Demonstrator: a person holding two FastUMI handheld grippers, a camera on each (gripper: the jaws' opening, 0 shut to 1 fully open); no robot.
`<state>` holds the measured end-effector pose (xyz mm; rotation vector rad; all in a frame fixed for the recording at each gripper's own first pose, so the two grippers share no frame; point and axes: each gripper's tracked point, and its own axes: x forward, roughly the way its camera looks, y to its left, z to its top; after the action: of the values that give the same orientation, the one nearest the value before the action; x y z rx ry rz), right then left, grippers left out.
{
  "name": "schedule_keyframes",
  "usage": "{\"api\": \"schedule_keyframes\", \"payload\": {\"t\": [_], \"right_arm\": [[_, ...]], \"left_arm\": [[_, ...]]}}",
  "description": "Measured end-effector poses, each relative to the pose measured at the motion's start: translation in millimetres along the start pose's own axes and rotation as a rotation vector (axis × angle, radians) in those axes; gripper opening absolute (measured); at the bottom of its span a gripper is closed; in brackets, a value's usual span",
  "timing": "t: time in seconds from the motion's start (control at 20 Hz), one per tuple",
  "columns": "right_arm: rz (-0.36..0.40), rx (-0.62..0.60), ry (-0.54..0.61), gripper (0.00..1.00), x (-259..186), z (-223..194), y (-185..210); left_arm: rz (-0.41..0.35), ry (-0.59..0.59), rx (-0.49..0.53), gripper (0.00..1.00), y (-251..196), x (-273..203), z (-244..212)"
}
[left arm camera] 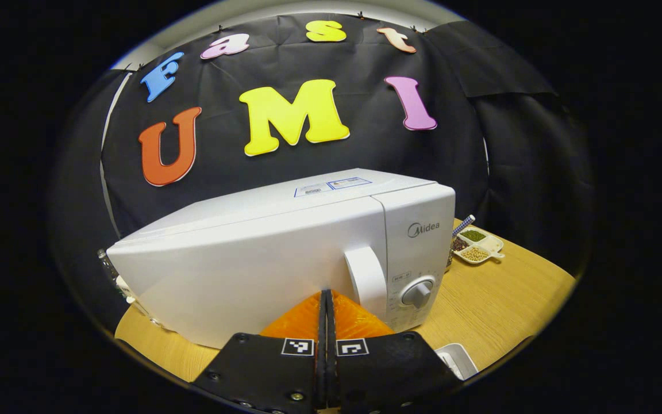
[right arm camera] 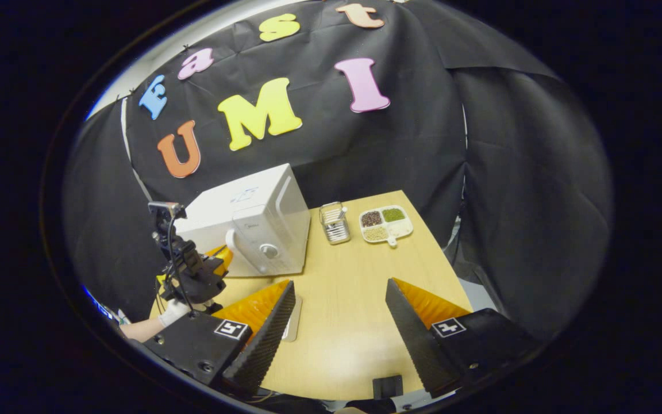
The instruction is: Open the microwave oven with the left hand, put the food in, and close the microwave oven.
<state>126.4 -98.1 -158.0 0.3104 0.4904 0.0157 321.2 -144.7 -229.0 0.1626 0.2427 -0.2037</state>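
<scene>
Microwave oven point(left arm camera: 285, 253) stands on the wooden worktop point(left arm camera: 497, 305) at its far left corner, door shut, white handle point(left arm camera: 367, 280) and round dial point(left arm camera: 417, 293) on the front face toward the right end.

Left gripper point(left arm camera: 326, 299): fingers pressed together with nothing between them, tips just in front of the door, beside the handle. In the right gripper view the same gripper point(right arm camera: 216, 259) sits low at the microwave's front left, held by a gloved hand point(right arm camera: 173, 313).

Right gripper point(right arm camera: 339, 293): fingers point(right arm camera: 276, 316) spread wide over bare worktop near the front edge, gripping nothing.

Divided dish point(right arm camera: 386, 223) with four compartments of dried beans or grains sits toward the far right corner. A clear holder point(right arm camera: 334, 223) with small sticks stands between it and the microwave.

A white flat item point(right arm camera: 293, 319) lies on the worktop partly behind the right gripper's left finger; cannot tell whether it is the food tray.
</scene>
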Motion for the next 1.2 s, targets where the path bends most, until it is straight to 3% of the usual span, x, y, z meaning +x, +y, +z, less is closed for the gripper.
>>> {"api": "schedule_keyframes", "payload": {"t": [0.35, 0.4, 0.45, 0.7, 0.85, 0.9, 1.2], "right_arm": [[0.014, -0.018, 0.008, 1.00, -1, -2, -1], [0.016, -0.018, 0.007, 0.90, -2, -2, -2], [0.019, -0.019, 0.006, 1.00, -3, -3, -1], [0.033, -0.010, 0.019, 1.00, -6, -11, -1], [0.033, -0.017, 0.009, 1.00, -15, -16, 3], [0.034, -0.014, 0.000, 1.00, -21, -18, 8], [0.019, -0.070, -0.092, 1.00, -62, -27, 64]], "left_arm": [[0.014, -0.027, 0.028, 0.00, 7, -13, 11], [0.031, -0.034, 0.042, 0.00, 9, -19, 15], [0.042, -0.035, 0.057, 0.00, 12, -25, 18], [0.030, -0.097, 0.095, 0.00, 8, -78, 33], [0.018, -0.087, 0.087, 0.89, 1, -115, 28], [0.012, -0.103, 0.090, 0.95, -1, -127, 33], [-0.015, -0.186, 0.090, 0.95, 18, -232, 70]]}}
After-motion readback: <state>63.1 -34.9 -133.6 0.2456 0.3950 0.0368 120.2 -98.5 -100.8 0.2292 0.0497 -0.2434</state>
